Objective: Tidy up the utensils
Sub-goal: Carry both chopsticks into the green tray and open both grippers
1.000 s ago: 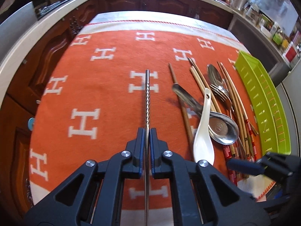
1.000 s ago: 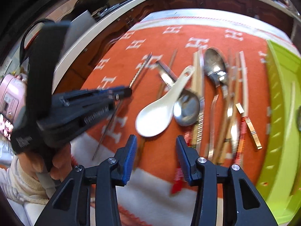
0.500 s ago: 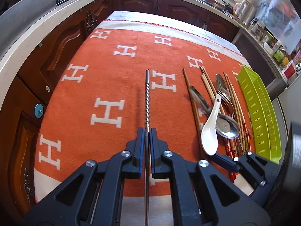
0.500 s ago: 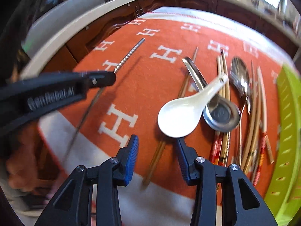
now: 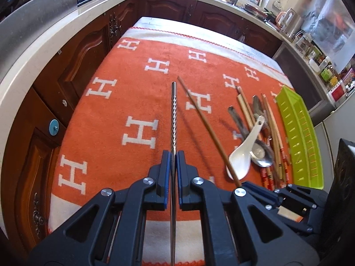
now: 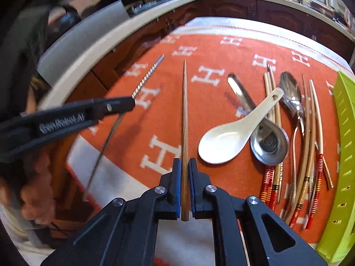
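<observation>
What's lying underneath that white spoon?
The white spoon has its handle resting across a steel spoon, and its tip reaches over pale chopsticks. Its bowl hides the orange cloth below; whether anything else lies under there cannot be seen.

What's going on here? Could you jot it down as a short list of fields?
left gripper: shut on a twisted metal chopstick
right gripper: shut on a wooden chopstick
loose pile: white ceramic spoon, steel spoon, more chopsticks, beside the tray
tray: green tray, at the right edge
surface: orange cloth with white H pattern
</observation>
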Demonstrator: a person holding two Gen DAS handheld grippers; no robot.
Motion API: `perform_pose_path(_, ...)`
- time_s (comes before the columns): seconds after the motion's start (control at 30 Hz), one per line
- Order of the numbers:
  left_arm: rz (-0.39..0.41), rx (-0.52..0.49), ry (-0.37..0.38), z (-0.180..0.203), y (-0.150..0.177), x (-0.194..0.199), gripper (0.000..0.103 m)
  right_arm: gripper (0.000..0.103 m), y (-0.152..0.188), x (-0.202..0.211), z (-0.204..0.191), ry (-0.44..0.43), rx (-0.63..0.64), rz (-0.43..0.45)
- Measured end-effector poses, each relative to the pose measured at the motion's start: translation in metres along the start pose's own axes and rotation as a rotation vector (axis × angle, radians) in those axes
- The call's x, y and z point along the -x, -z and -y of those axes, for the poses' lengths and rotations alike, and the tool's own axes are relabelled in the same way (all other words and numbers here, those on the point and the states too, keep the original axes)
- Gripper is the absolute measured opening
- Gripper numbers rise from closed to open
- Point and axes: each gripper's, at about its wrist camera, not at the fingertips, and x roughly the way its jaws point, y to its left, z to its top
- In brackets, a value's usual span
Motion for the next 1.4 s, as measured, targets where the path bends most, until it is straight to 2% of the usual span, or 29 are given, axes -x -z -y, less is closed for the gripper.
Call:
perform_pose_path(0.2,0.024,-0.034,0.066,0.031,-0.014,0.025,0.003,0.006,-0.008,0.049,0.016,-0.001,-0.050,0.109)
perform_pose_path(0.33,0.022,-0.083,0.132,0.075,-0.027,0.034,0.003,0.006,-0.004,0.086,0.040,0.028,-0.107,0.178)
perform_pose_path(0.47,0.002,-0.144,0.203,0.134,-0.037,0.033,0.003,0.006,0.007,0.123,0.082,0.090,-0.179,0.224)
perform_pose_path(0.7,-0.096,-0.221,0.277,0.246,-0.042,-0.004,0.003,0.006,0.041,0.171,0.162,0.209,-0.319,0.241)
perform_pose_path(0.87,-0.183,-0.202,0.302,0.296,-0.040,-0.043,0.003,0.006,0.063,0.182,0.216,0.243,-0.414,0.217)
perform_pose_path(1.03,-0.216,-0.189,0.276,0.318,-0.036,-0.076,0.003,0.006,0.077,0.176,0.247,0.232,-0.451,0.175)
perform_pose_path(1.2,-0.232,-0.199,0.239,0.320,-0.031,-0.097,0.004,0.006,0.078,0.161,0.257,0.219,-0.466,0.147)
perform_pose_path(1.4,-0.215,-0.247,0.218,0.313,-0.025,-0.089,0.004,0.012,0.078,0.157,0.260,0.203,-0.458,0.144)
